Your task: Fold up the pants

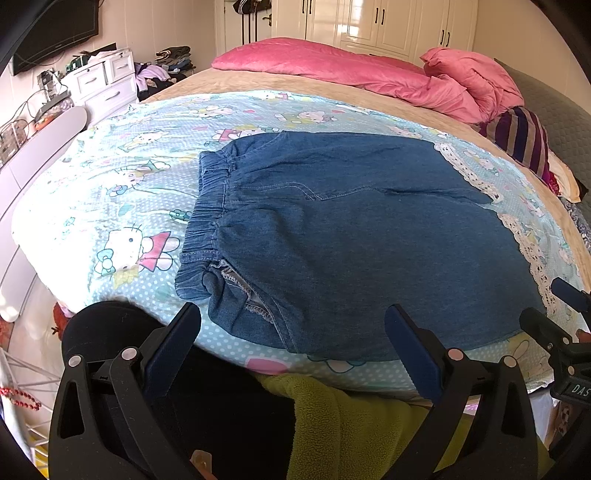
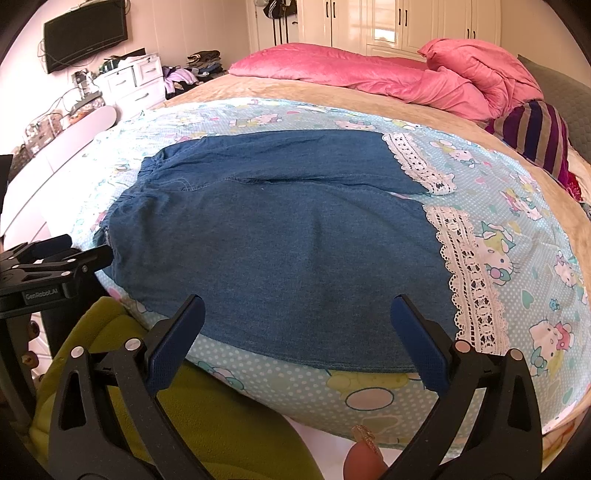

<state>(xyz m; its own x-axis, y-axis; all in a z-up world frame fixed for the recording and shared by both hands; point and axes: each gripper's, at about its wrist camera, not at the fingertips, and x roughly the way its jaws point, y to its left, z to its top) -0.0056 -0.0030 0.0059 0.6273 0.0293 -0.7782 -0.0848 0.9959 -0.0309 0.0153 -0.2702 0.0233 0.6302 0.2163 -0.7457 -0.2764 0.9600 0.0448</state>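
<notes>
Blue denim pants with white lace cuffs lie spread flat on a Hello Kitty sheet, waistband to the left. They also show in the right wrist view, lace cuffs to the right. My left gripper is open and empty at the near edge, by the waist end. My right gripper is open and empty at the near edge, by the leg end. The left gripper shows at the left of the right wrist view; the right gripper shows at the right edge of the left wrist view.
A pink duvet lies at the far end of the bed with a striped cloth at the right. A white dresser and a wall TV stand at the far left. A green fleece garment is below the grippers.
</notes>
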